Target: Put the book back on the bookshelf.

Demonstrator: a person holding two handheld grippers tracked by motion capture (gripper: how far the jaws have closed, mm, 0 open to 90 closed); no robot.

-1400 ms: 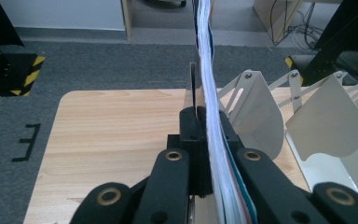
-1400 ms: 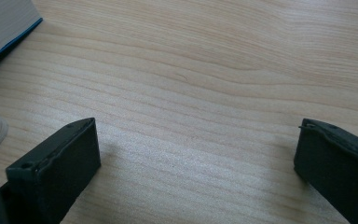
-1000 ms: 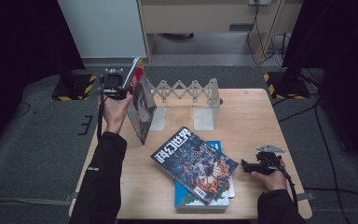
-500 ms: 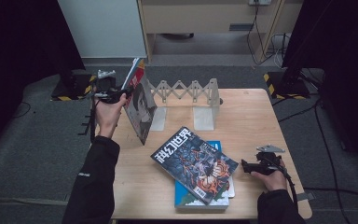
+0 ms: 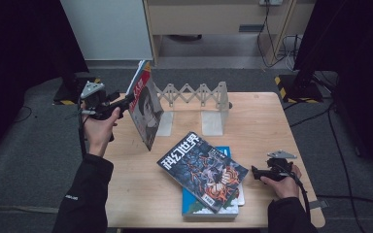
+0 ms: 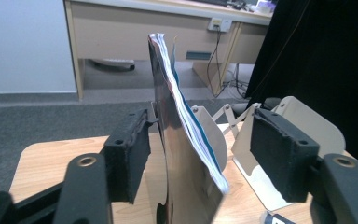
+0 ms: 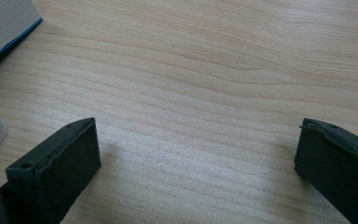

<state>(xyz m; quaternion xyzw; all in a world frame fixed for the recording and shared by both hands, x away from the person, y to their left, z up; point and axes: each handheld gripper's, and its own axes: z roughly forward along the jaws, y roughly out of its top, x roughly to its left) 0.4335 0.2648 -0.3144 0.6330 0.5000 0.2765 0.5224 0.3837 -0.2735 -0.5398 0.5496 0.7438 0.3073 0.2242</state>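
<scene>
At the table's far left, the left gripper (image 5: 126, 100) has its jaws wide apart on either side of an upright magazine (image 5: 144, 110).
Seen from the left gripper view, the magazine (image 6: 179, 140) stands on edge between the two open jaws, near the left one, with a clear gap to the right one; whether the left pad touches it I cannot tell. It leans against the left end of a folding rack (image 5: 199, 104) at the table's (image 5: 272, 116) back edge. Nearer the person, another magazine (image 5: 201, 170) lies flat on a blue book (image 5: 194, 208). The right gripper (image 5: 255, 174) rests low over bare wood at the near right, jaws wide open and holding nothing.
</scene>
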